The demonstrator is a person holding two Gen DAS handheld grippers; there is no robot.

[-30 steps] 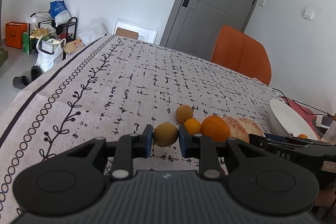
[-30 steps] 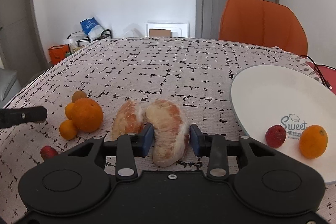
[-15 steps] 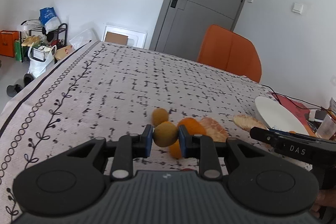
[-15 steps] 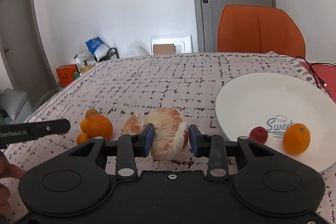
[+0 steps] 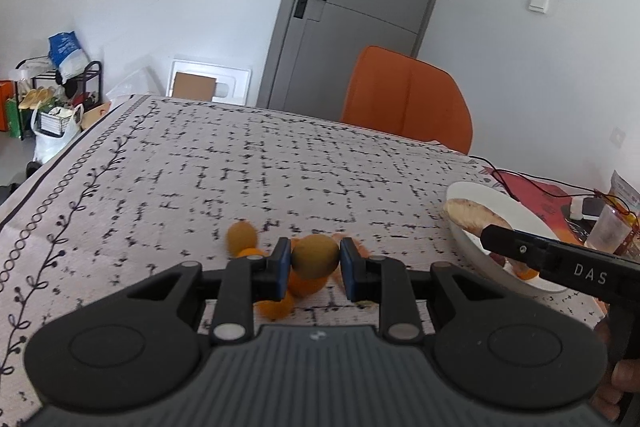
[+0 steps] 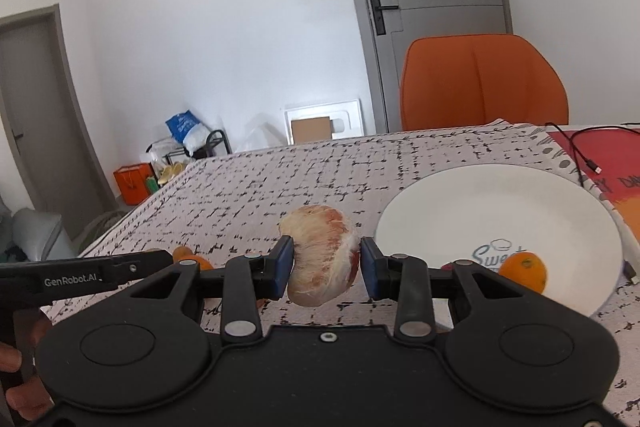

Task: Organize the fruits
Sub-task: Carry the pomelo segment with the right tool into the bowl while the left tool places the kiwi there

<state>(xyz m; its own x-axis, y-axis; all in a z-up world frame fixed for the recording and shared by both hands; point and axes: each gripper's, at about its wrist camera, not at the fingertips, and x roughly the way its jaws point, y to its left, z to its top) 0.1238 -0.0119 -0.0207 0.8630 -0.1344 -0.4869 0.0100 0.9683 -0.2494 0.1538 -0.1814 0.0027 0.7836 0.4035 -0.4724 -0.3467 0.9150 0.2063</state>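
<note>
My left gripper point(image 5: 314, 259) is shut on a round brown-green fruit point(image 5: 316, 255), held above the patterned tablecloth point(image 5: 240, 167). Under it lie two oranges point(image 5: 304, 287) and another brown fruit point(image 5: 241, 235). My right gripper point(image 6: 326, 263) is shut on a peeled pomelo piece point(image 6: 320, 255), lifted off the cloth just left of the white plate point(image 6: 500, 203). An orange point(image 6: 522, 269) lies in the plate, with a red fruit beside it mostly hidden by the gripper. In the left wrist view the pomelo point(image 5: 466, 215) hangs at the plate's point(image 5: 476, 243) near rim.
An orange chair point(image 6: 480, 83) stands at the table's far side. A red mat with a black cable point(image 6: 580, 151) lies behind the plate. A clear cup and small items point(image 5: 604, 223) sit at the right. The table edge point(image 5: 60, 163) drops off on the left.
Both grippers have risen and moved right toward the plate. The brown fruit and the pomelo piece, earlier down at the cloth, now hang above it.
</note>
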